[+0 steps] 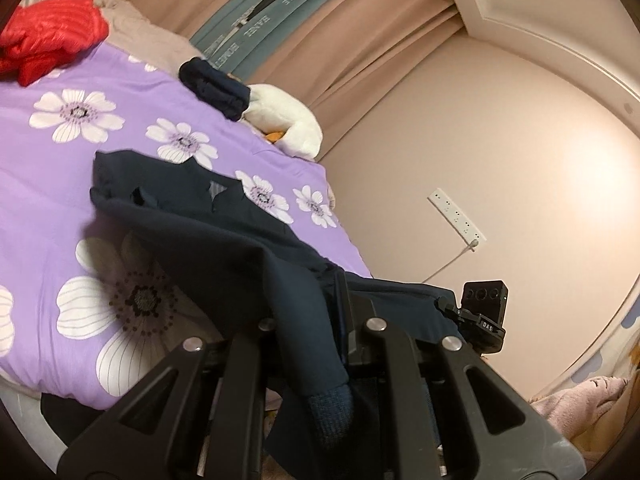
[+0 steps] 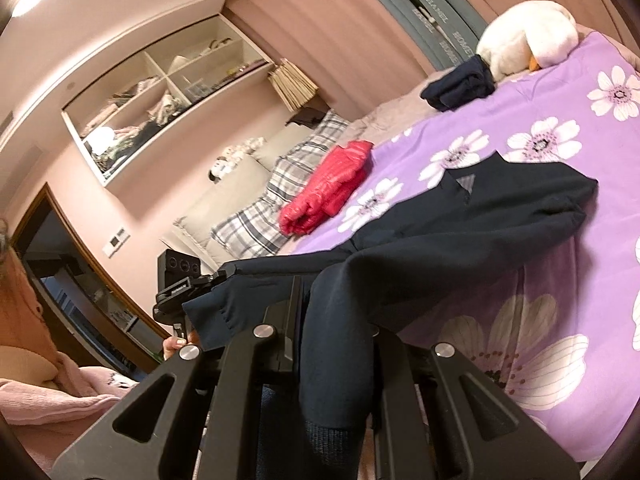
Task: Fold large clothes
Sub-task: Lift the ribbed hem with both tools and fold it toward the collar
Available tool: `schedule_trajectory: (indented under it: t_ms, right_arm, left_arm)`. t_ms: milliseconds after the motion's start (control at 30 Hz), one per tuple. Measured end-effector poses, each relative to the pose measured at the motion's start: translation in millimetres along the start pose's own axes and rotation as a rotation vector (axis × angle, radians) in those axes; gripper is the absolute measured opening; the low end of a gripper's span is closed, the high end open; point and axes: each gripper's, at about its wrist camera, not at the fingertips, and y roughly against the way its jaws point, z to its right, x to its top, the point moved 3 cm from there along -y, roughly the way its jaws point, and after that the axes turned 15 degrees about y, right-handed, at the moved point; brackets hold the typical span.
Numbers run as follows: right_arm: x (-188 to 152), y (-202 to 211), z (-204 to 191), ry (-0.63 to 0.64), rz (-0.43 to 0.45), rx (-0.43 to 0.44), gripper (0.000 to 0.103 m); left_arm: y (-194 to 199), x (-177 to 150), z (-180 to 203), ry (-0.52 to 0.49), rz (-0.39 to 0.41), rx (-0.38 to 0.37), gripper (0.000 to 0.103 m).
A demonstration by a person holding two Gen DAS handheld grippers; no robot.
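Navy garment lifted off the purple bedspread

The navy garment [image 1: 224, 240] is pinched by the left gripper [image 1: 312, 344] and right gripper [image 2: 336, 336]; folded clothes are stored in the wall shelf [image 2: 160, 92].

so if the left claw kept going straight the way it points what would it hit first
Apart from the dark navy garment it is already shut on, the left claw would probably meet the purple flowered bedcover first, somewhere beyond the garment's spread part. Depth is hard to judge through the fisheye.
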Motion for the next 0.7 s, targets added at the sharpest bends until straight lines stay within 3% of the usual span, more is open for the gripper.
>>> schedule_trajectory:
  t_ms: [233,700]
  right_arm:
    - [12,3,-5,0.028,0.031,0.022,0.011]
    - [30,-14,19,-0.024,0.034,-0.023,0.011]
  left_arm:
    - [4,5,8,-0.017,0.017,-0.025,0.012]
    - [-11,39,-9,0.025,0.044,-0.025,0.012]
